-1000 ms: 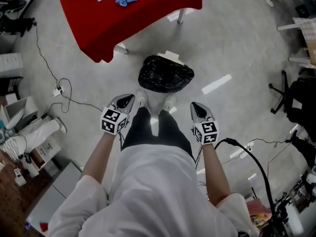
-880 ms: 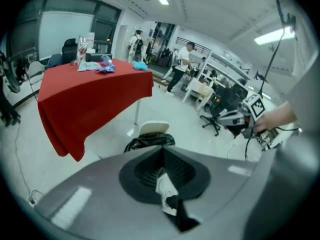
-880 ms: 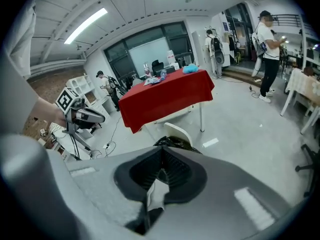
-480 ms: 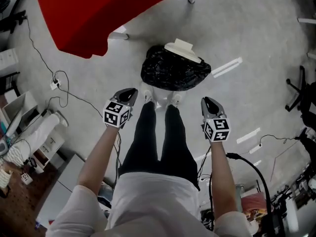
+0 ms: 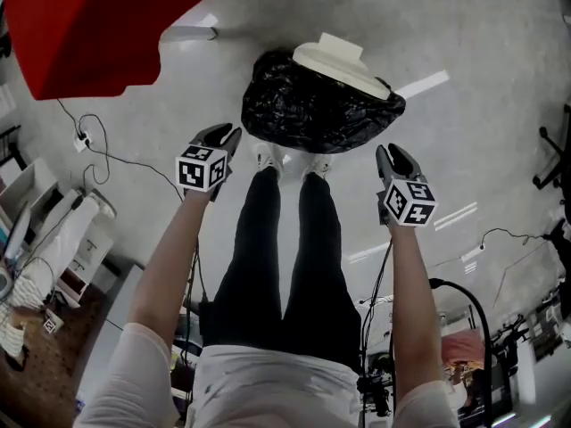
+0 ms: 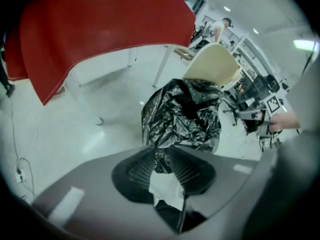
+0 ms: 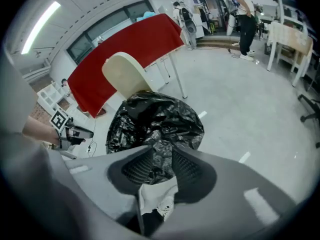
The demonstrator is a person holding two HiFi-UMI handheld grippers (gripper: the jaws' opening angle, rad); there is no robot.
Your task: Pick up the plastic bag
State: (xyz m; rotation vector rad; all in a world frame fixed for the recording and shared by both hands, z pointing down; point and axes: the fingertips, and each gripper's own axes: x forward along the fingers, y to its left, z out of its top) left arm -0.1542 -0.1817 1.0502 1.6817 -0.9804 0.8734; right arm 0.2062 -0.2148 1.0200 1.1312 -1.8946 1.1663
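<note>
While I'm leaning in over the plastic bag (image 5: 321,110), the big change is the jaws: within the last second both pairs go from pinched shut to partway apart, and they're opening as I type. The arms also come up and forward from beside the legs, so the left gripper (image 5: 223,134) now sits just off the bag's left edge and the right gripper (image 5: 389,154) just off its right edge. As far as I can tell neither is touching it. In both gripper views there's a clear gap between the pads with the crinkly black plastic showing beyond it, so nothing is gripped yet. The bag itself hasn't budged: it's on the floor (image 5: 482,25) right ahead of the white shoes (image 5: 268,159), with a cream chair-like shell (image 5: 343,65) against its far side. The red-covered surface (image 5: 80,25) has slid off to the corner as the head tips down. My read is that this is the pre-grab setup, with both grippers flanking the bag and the lift not started. Next I'd want each pair closing on a decent fold of film, since a thin pinch on plastic like that could easily slip.
</note>
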